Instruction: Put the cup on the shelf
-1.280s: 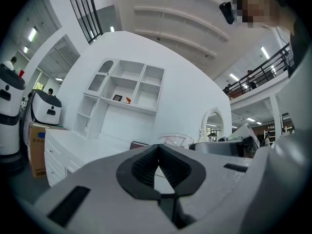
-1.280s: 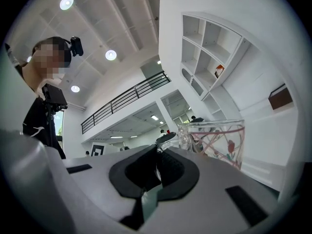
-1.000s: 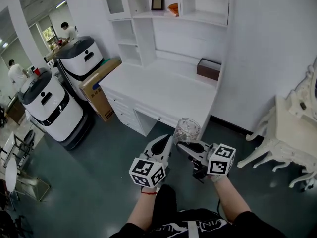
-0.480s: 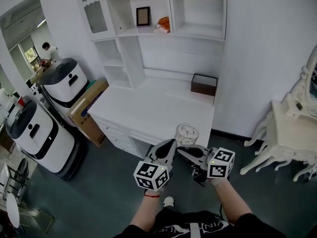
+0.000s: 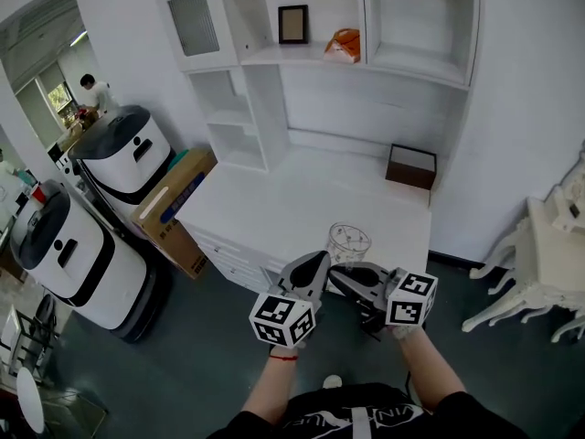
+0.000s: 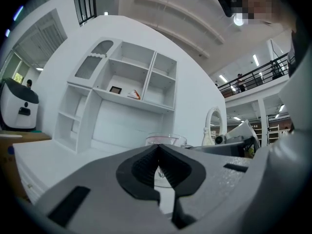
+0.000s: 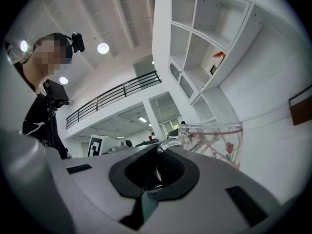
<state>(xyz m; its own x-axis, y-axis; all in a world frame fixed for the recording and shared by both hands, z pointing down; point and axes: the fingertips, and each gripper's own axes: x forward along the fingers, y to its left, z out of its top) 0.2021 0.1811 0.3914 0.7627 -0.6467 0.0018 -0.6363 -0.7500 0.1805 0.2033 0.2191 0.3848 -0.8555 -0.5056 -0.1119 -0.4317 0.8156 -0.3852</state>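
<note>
Cup [image 5: 348, 242] pinched by its handle in the right tongs [image 5: 345, 274] has drawn up to the table [image 5: 274, 218] near edge; left tongs [image 5: 313, 265] pressed together, empty; carry toward the far shelf [image 5: 302, 55] looks under way.

The left forearm [image 5: 271, 387] and right forearm [image 5: 428, 380] reach forward from the near edge, side by side. The left gripper [image 5: 309, 265] has its jaws pressed together, empty. The right gripper [image 5: 343, 274] (just beside it) is clamped on the handle of the cup [image 5: 348, 242].

Shows a white bench [image 5: 302, 199] at twelve o'clock under a white shelf [image 5: 416, 60], dark floor [image 5: 183, 364] at seven o'clock.
</note>
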